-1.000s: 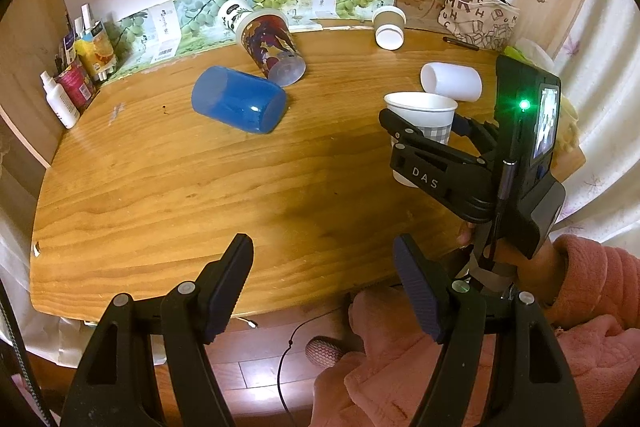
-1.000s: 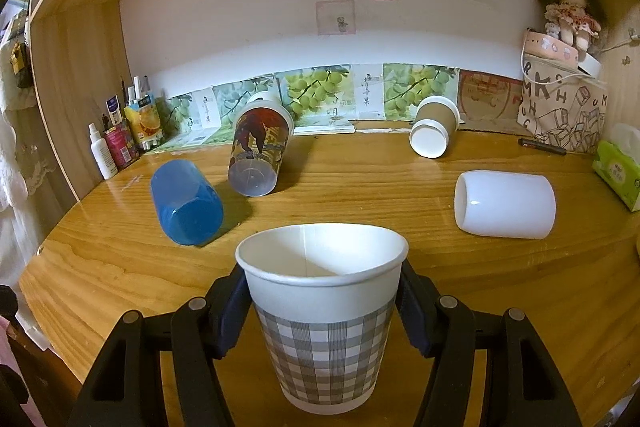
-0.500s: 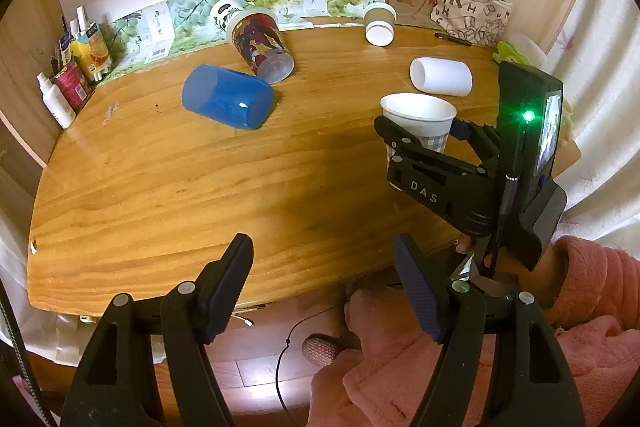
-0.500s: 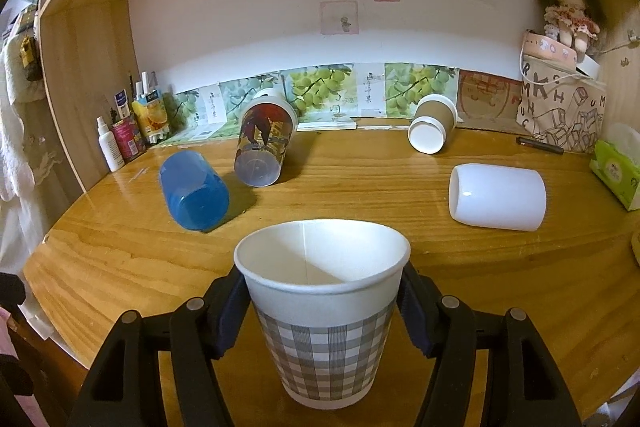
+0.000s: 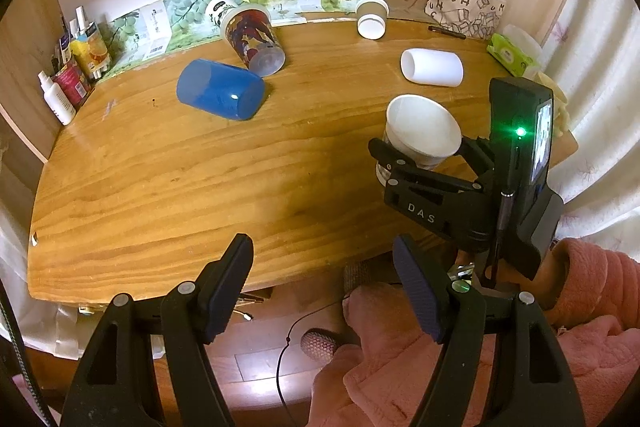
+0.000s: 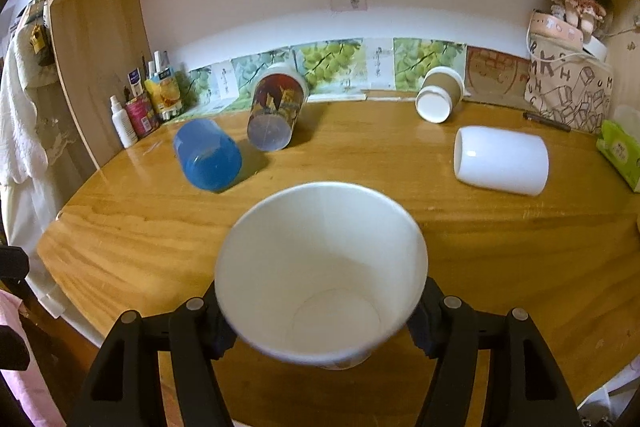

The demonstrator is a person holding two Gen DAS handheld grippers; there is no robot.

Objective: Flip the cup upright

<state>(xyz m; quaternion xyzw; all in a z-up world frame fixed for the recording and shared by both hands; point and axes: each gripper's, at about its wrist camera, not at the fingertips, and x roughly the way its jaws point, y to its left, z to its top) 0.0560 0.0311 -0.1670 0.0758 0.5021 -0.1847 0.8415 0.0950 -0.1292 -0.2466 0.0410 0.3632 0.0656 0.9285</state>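
Observation:
My right gripper (image 6: pixel 320 323) is shut on a white checked paper cup (image 6: pixel 320 275), mouth up, tilted back toward its camera so I look into it. In the left wrist view the same cup (image 5: pixel 420 131) is held by the right gripper (image 5: pixel 420 163) over the right part of the wooden table (image 5: pixel 180 195). My left gripper (image 5: pixel 322 287) is open and empty, at the table's near edge. A blue cup (image 5: pixel 220 95), a picture-printed cup (image 5: pixel 254 41), a brown paper cup (image 5: pixel 372 17) and a white cup (image 5: pixel 432 67) lie tipped over farther back.
Bottles and cartons (image 5: pixel 72 67) stand at the back left corner. A printed bag with a doll (image 5: pixel 468 3), a pen (image 5: pixel 446 31) and a green tissue pack (image 5: pixel 512 55) sit at the back right. A curtain hangs on the right.
The right gripper has lifted and tilted the paper cup back, so its inside now faces the camera. The left gripper has drawn back and up a little, still open.

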